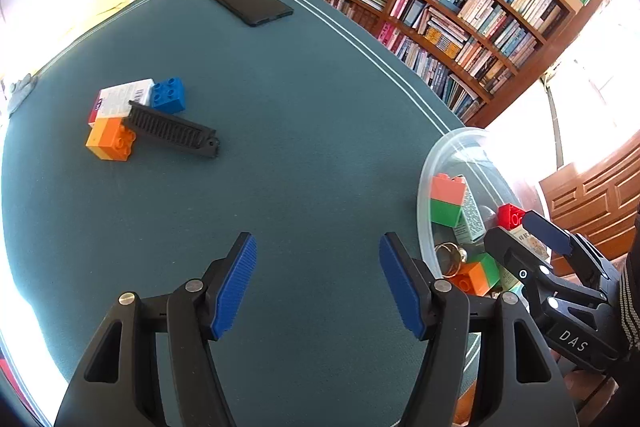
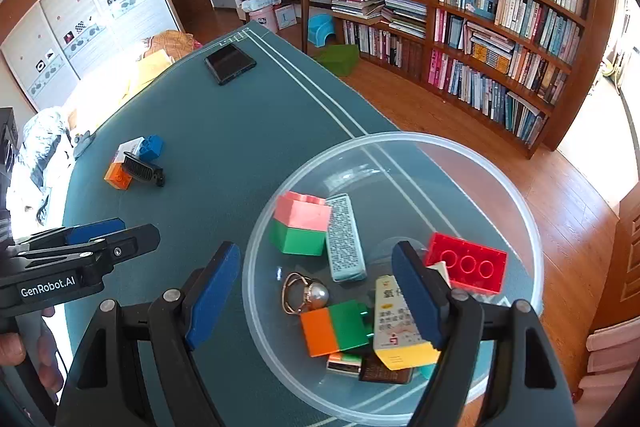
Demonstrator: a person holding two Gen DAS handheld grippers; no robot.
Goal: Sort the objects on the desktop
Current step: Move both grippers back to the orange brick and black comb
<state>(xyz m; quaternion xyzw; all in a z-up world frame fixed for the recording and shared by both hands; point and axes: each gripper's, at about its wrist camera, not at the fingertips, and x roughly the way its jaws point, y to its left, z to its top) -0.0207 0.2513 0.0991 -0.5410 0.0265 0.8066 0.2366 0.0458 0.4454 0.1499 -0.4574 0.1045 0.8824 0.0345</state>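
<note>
Hard daylight floods both fisheye views, blowing out to pure white along the left edge of the teal table (image 1: 304, 131) and at the doorway on the right. The tabletop itself is evenly lit and sharp, with short, soft shadows under the blocks. Straight bookshelf (image 2: 500, 7) lines bow strongly toward the rims, where dark vignetting closes in. Glare streaks the clear bowl (image 2: 516, 195).
</note>
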